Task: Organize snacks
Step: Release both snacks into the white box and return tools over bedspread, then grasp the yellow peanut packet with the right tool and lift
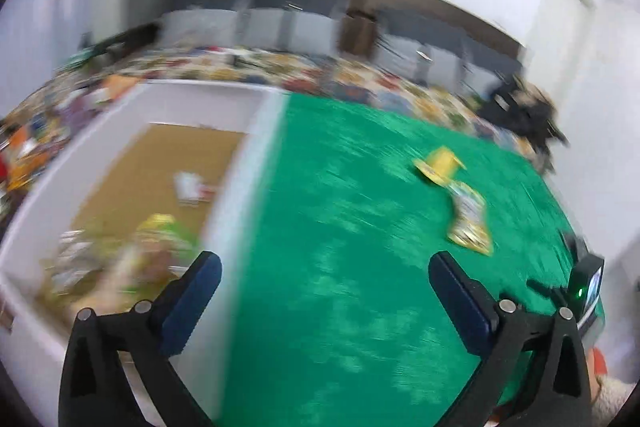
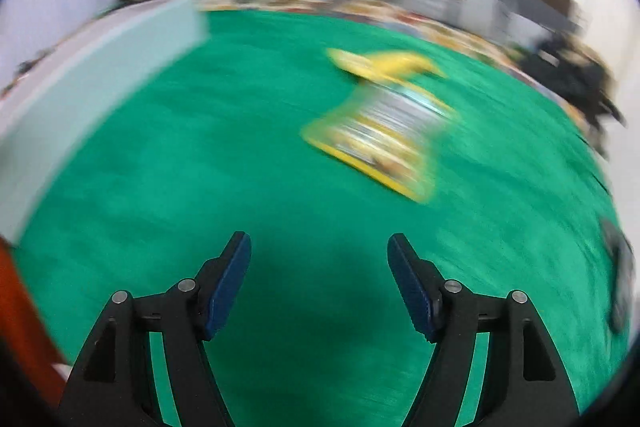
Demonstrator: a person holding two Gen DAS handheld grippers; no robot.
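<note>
Two tongs, one loose packet: sorting is partway done, judging by what already lies in the box.
Surface: a green cloth covers it; most of it is bare, and both views are smeared with motion blur.
Box: a white-walled box with a brown floor stands at the left of the cloth; at least two packets lie inside, a green-and-yellow one in the near part and a small white one farther in.
Snack packet: a yellow packet, pinched at the middle and flared at both ends, lies flat on the cloth well apart from the box, ahead and to the right of both tongs.
Left tongs: released, spread as wide as they go, nothing between the pads, hanging over the box's near wall and the cloth.
Right tongs: released, moderately spread, empty, tilted down at bare cloth short of the packet.
Step in hand: likely the reach for the yellow packet, the right tongs being the better placed.
Next move calls for: carrying the right tongs forward and right, straddling the packet's narrow waist, then clenching.
Around: a dark device with a green light at the right edge, black clutter at the far right, colourful clutter beyond the cloth.
In the way: nothing lies between tongs and packet; the box wall must be cleared on the way back.
</note>
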